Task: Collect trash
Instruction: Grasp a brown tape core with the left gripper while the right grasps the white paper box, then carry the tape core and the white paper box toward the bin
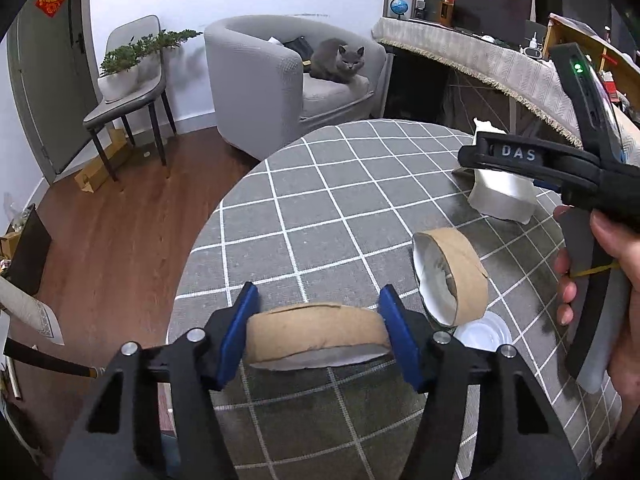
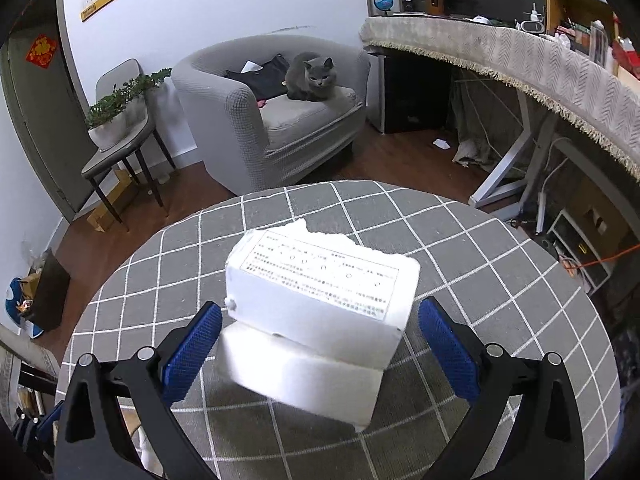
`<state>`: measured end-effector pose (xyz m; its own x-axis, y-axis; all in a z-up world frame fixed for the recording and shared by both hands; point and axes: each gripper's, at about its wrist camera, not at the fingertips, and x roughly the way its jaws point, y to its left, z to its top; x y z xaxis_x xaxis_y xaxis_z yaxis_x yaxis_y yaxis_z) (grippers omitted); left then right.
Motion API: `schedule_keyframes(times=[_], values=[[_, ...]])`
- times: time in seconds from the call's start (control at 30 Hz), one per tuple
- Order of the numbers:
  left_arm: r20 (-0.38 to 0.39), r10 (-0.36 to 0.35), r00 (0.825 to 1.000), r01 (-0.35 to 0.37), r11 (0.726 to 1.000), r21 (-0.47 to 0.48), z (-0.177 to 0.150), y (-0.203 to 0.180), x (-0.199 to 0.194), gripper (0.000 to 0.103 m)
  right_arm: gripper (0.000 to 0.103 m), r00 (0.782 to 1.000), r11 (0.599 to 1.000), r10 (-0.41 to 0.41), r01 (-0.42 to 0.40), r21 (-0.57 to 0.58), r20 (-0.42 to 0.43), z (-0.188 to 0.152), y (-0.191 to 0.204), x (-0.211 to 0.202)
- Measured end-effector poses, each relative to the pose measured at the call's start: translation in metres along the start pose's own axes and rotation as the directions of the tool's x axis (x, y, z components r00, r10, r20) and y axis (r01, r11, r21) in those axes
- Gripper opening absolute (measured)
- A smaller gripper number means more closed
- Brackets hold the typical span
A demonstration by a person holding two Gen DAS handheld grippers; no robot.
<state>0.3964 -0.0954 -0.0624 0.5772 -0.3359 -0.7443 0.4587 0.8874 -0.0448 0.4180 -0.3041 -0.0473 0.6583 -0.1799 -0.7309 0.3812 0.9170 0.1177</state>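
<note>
A brown cardboard ring lies on the round table's grey checked cloth. My left gripper is shut on it, one blue pad against each end. A second cardboard ring stands just to the right, with a white plastic lid beside it. Farther right stands a torn white box, and my right gripper hangs over it. In the right wrist view the white box rests tilted on a white block. My right gripper is open, its pads flanking the box.
A grey cat sits on a grey armchair beyond the table. A chair with a potted plant stands at the left wall. A cloth-covered desk with clutter runs along the right. A person's hand holds the right gripper.
</note>
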Motion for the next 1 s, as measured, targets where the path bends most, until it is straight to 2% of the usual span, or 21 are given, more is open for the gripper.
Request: schedule_keyframes(times=[0.33, 0.4, 0.43, 0.6, 0.77, 1.0], values=[[0.007, -0.027, 1.0, 0.027, 1.0, 0.001, -0.001, 0.001, 0.0, 0.064, 0.099, 1.0, 1.0, -0.011, 0.012, -0.013, 0.02, 0.003, 0.002, 0.004], [0.013, -0.03, 0.999, 0.03, 1.0, 0.005, -0.001, 0.001, -0.002, 0.064, 0.088, 1.0, 1.0, -0.014, 0.014, -0.015, 0.024, 0.003, 0.001, 0.003], [0.014, -0.038, 0.999, 0.038, 0.999, 0.004, -0.001, 0.001, -0.002, 0.064, 0.073, 1.0, 1.0, -0.011, 0.011, -0.017, 0.021, 0.003, 0.0, 0.004], [0.022, -0.042, 0.999, 0.042, 0.999, 0.015, -0.005, -0.003, -0.008, 0.064, 0.071, 1.0, 1.0, -0.002, 0.003, -0.028, 0.021, 0.003, 0.001, 0.001], [0.042, -0.061, 0.997, 0.062, 0.998, -0.018, -0.01, -0.003, -0.018, 0.064, 0.071, 1.0, 1.0, -0.004, 0.005, -0.027, 0.024, 0.002, -0.005, -0.006], [0.07, -0.064, 0.996, 0.068, 0.996, -0.06, -0.016, -0.003, -0.032, 0.064, 0.071, 0.998, 0.997, 0.045, -0.043, -0.057, 0.034, -0.007, -0.005, -0.029]])
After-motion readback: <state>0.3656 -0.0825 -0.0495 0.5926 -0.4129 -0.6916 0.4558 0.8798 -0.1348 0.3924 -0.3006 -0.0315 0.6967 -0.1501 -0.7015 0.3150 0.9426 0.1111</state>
